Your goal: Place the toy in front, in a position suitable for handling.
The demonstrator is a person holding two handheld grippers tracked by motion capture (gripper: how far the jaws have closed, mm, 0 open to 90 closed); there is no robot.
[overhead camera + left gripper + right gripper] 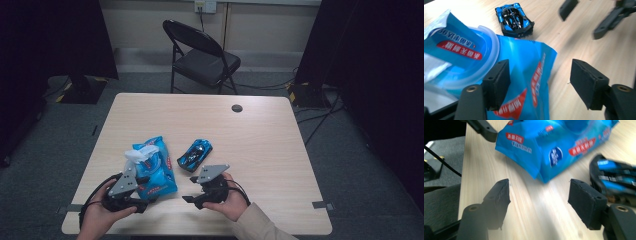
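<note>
The blue wipes pack (154, 167) lay flat on the counter (260, 135), near the person's edge and over to the left. A white wipe (140, 154) stuck up out of the round lid on top. The pack's long side ran away from the person, leaning a little to one side.

The left gripper (141, 186) was the nearer one. It sat right at the near end of the pack. In the left gripper view its fingers (499, 83) stood wide apart. One finger was over the pack and the other was over bare wood beside it. They were not squeezing anything. The pack lay straight ahead of them and a little to one side, so that hand would need to slide across to get the pack's end in between.

The right gripper (192, 195) was just beside the pack's right edge, pointing toward it. Its fingers (499, 202) were apart too, with only wood between them. The pack's corner lay a bit ahead of them.

A little blue toy car (195, 154) sat close to the pack's right side, just past the right gripper. It could get bumped if that hand pushed forward. The right gripper view was blurry, so whether the car touched the pack was hard to tell; from above they looked a little apart.

A black folding chair (202, 57) stood behind the counter, well out of the way.
</note>
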